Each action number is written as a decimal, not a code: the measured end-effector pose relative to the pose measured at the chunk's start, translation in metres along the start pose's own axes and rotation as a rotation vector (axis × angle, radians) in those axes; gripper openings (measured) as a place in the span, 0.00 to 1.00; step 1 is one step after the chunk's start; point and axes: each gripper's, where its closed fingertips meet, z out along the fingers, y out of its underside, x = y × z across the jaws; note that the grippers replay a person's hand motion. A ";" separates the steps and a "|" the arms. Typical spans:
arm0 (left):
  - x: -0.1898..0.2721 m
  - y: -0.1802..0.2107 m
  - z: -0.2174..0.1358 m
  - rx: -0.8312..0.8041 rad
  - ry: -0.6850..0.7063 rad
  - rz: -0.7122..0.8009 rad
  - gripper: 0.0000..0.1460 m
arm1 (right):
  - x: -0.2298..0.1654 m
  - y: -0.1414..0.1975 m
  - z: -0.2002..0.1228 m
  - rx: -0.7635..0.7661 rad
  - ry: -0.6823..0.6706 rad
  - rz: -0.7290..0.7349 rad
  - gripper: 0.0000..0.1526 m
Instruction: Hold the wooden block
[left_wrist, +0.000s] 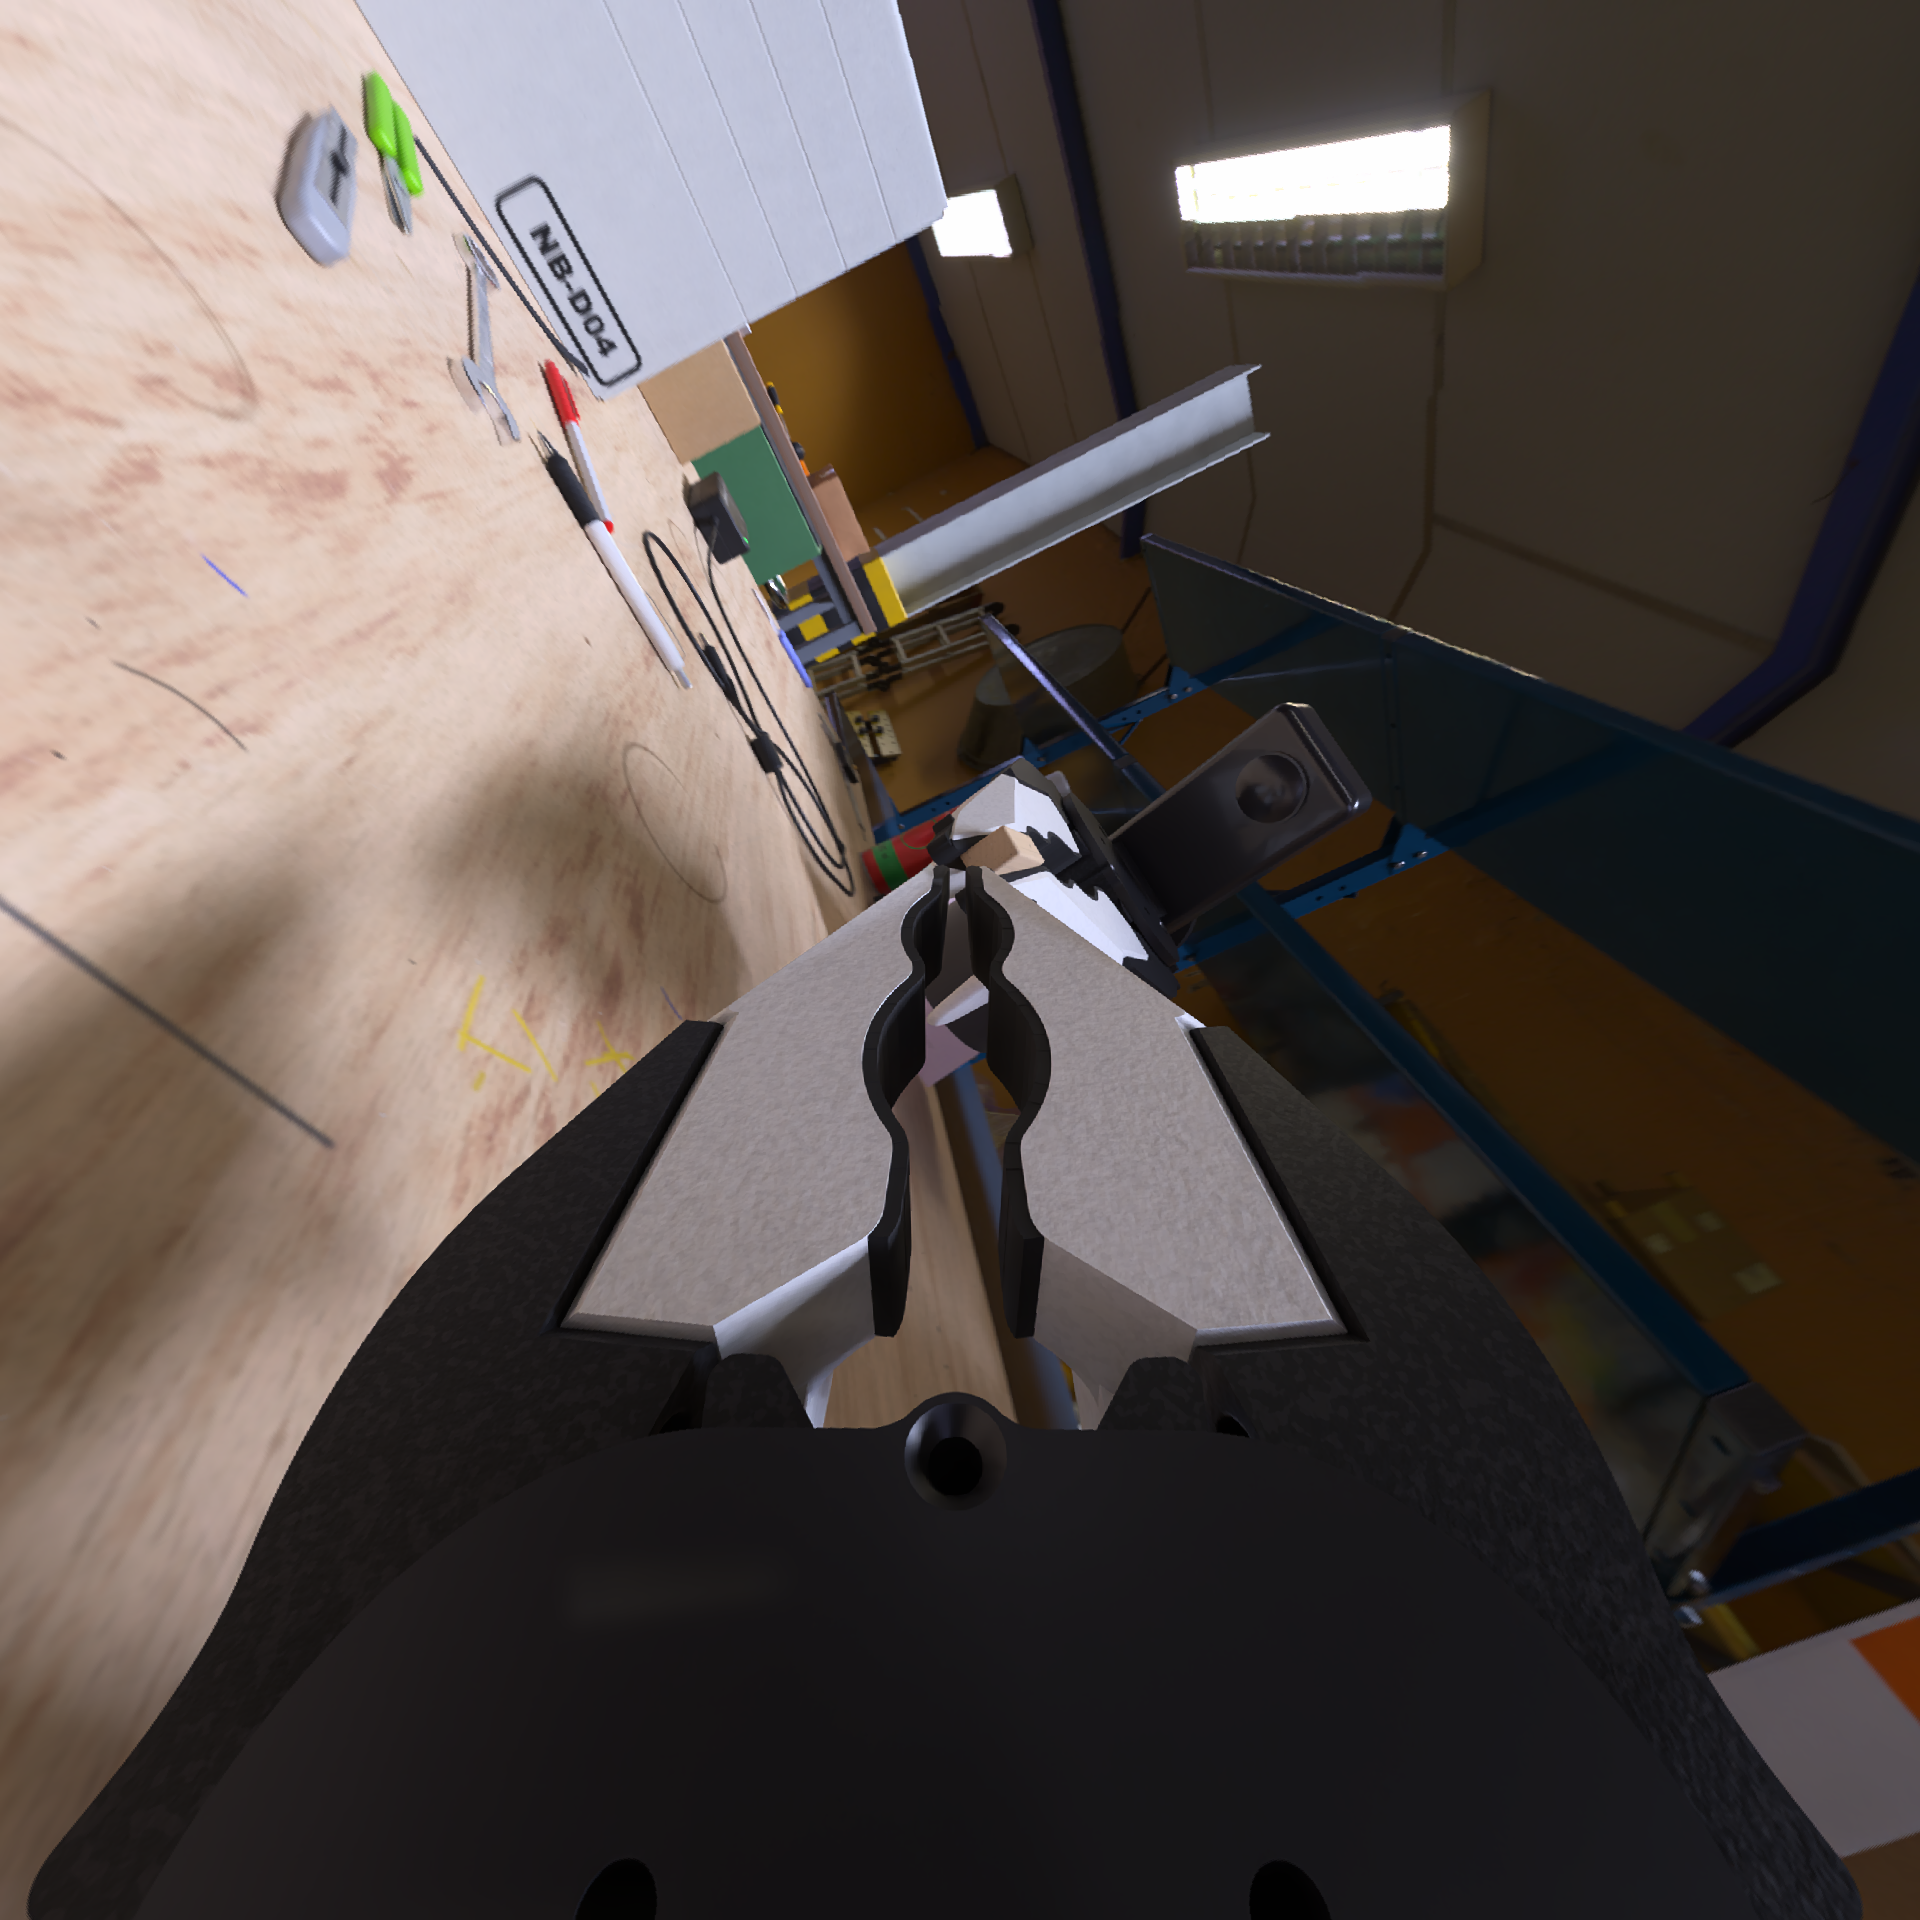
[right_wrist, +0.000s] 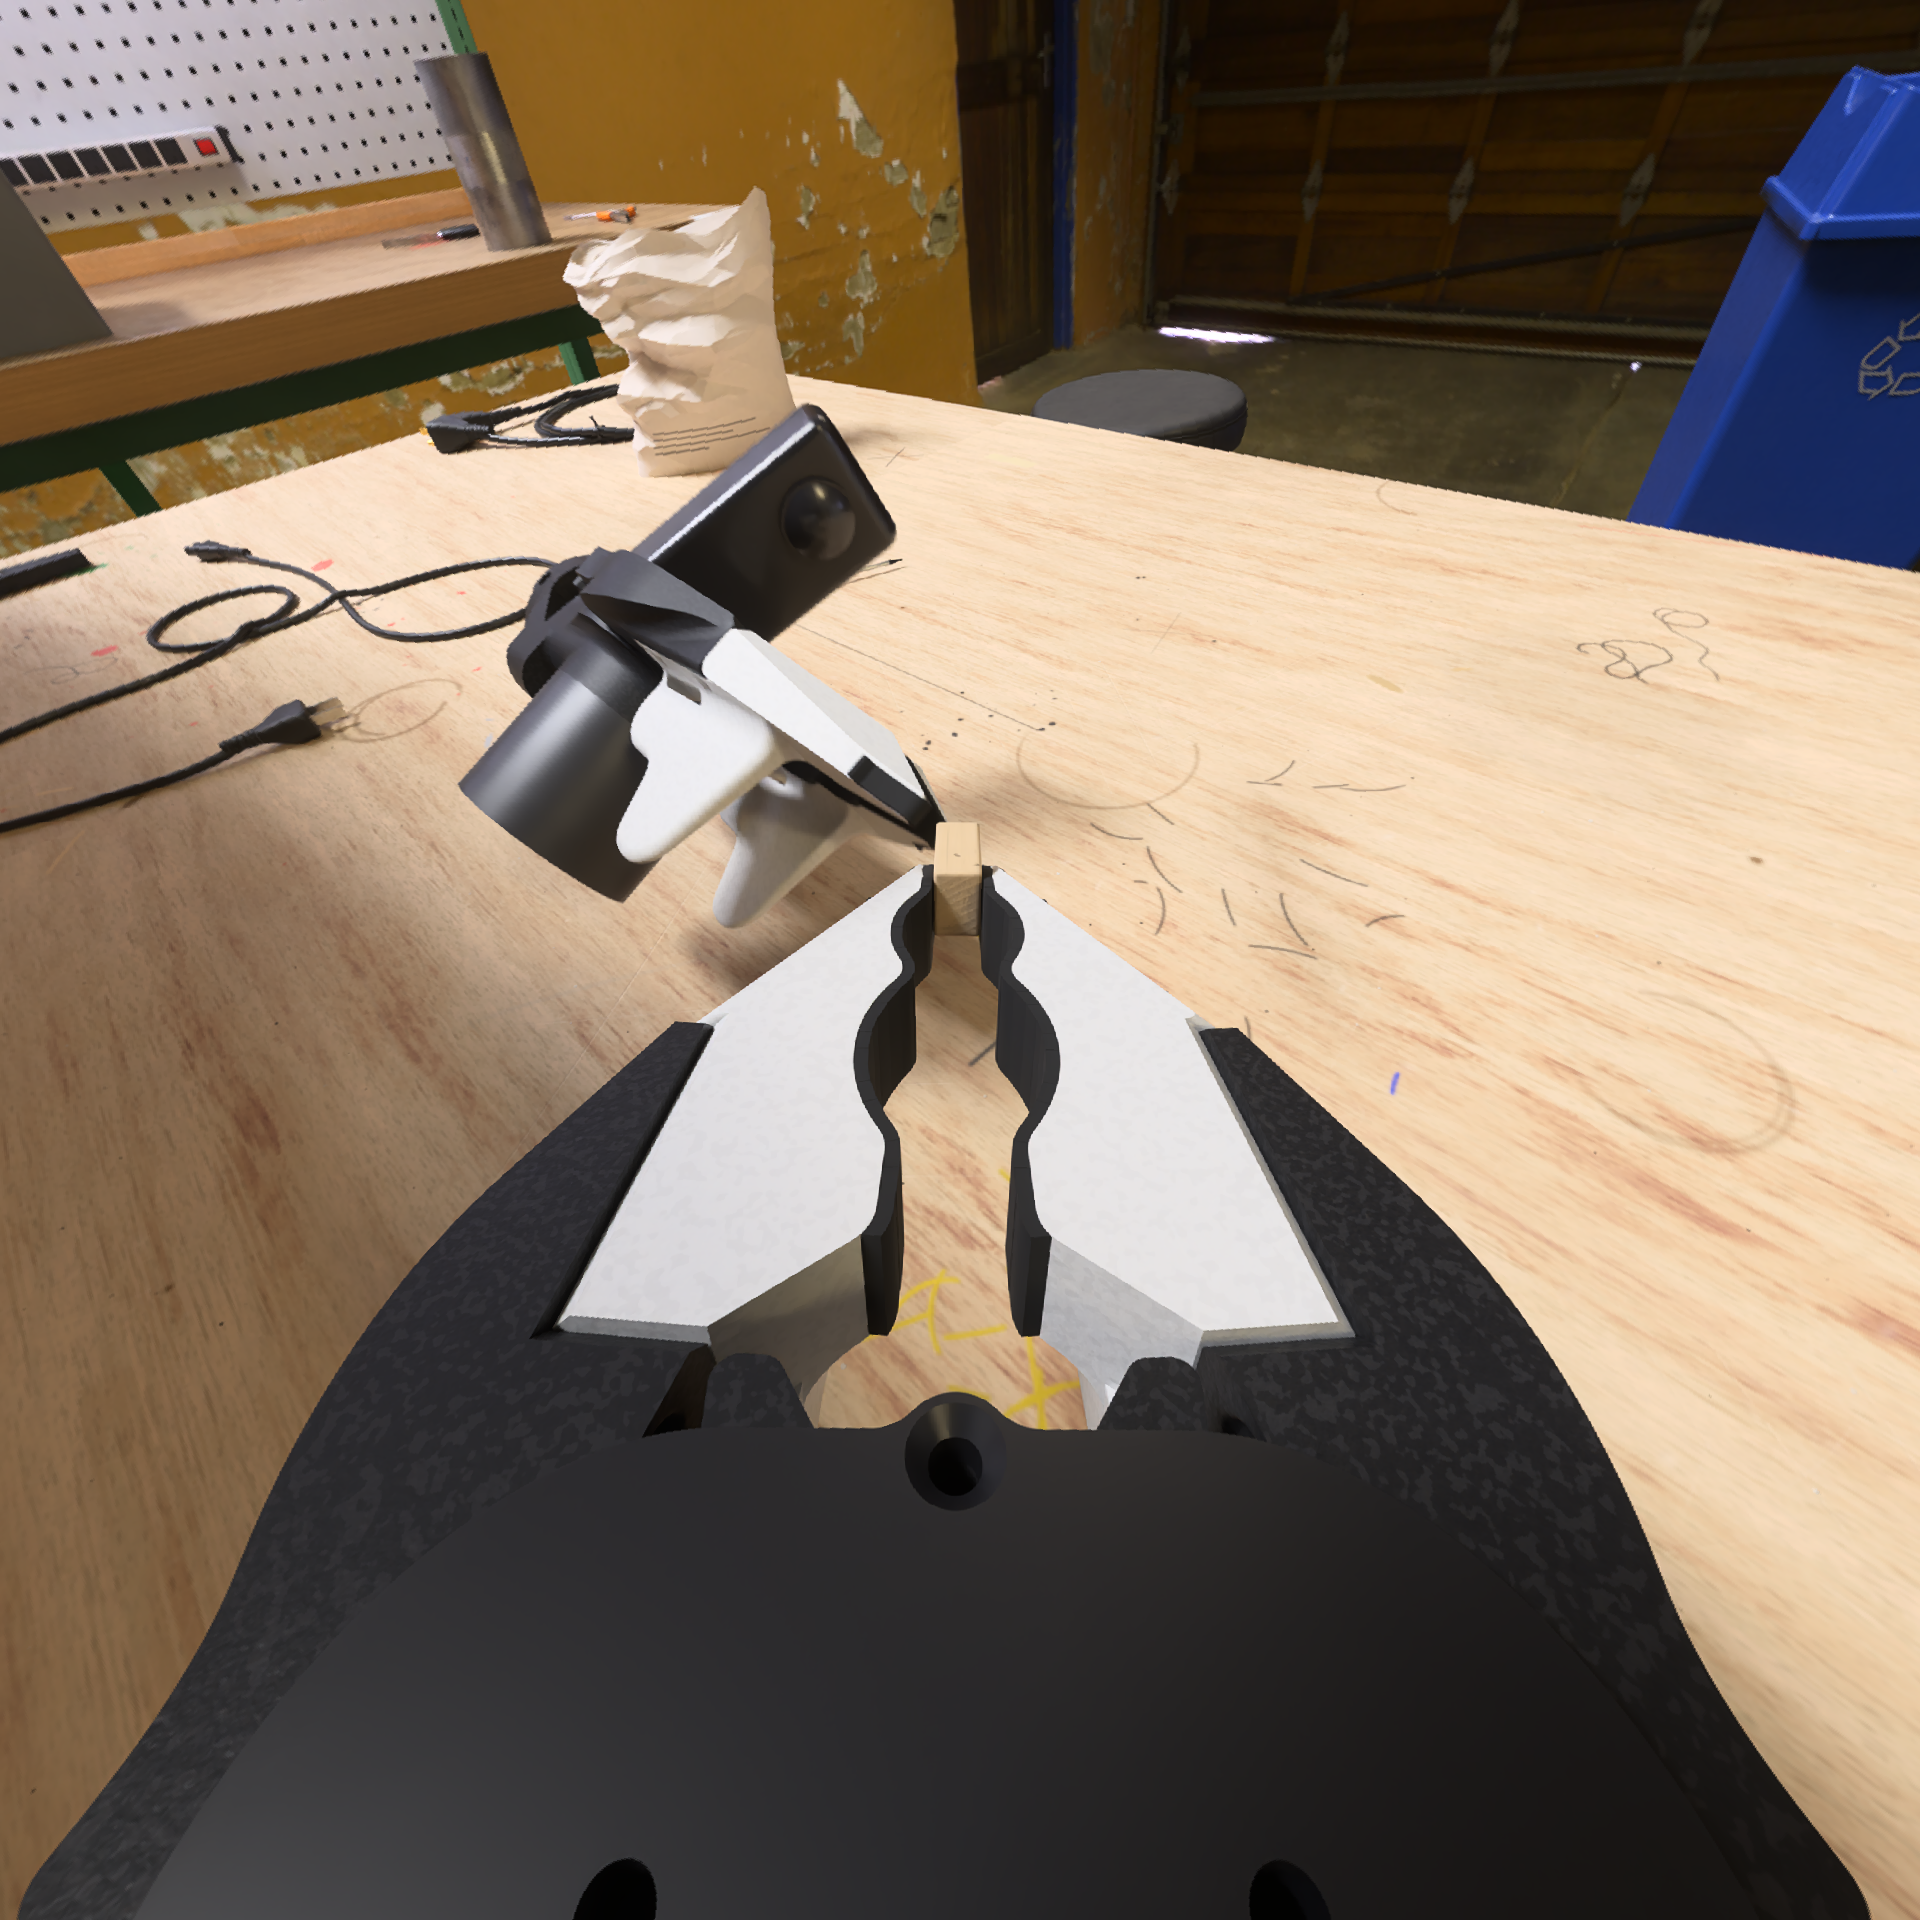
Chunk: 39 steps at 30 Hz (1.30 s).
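Note:
A small pale wooden block (right_wrist: 957, 881) is clamped between the tips of my right gripper (right_wrist: 957, 899), held just over the plywood table (right_wrist: 1351, 727). My left gripper (right_wrist: 921, 817) comes in from the left, tilted, its fingertips pressed together and touching the block's upper left edge. In the left wrist view, my left gripper (left_wrist: 961, 881) has its jaws nearly together with nothing between them. The block (left_wrist: 1003, 847) sits just beyond its tips, between the white fingers of the right gripper (left_wrist: 1029, 862).
Black cables (right_wrist: 260, 613) and a plug lie on the table's left. A crumpled paper bag (right_wrist: 696, 332) stands at the back, with a blue bin (right_wrist: 1808, 312) and a stool (right_wrist: 1143, 410) beyond the edge. Markers (left_wrist: 582, 488), a wrench (left_wrist: 480, 332) and a white box (left_wrist: 665, 156) lie farther off.

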 end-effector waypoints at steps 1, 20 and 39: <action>0.001 -0.002 -0.003 0.004 -0.010 0.025 0.02 | 0.001 0.001 -0.001 0.002 0.000 0.009 0.05; -0.068 -0.058 -0.092 -0.028 -0.663 0.647 0.08 | 0.082 0.031 0.000 0.002 0.013 0.248 0.05; -0.108 -0.138 -0.115 -0.068 -1.150 0.565 0.05 | 0.108 0.040 0.008 0.017 -0.005 0.387 0.05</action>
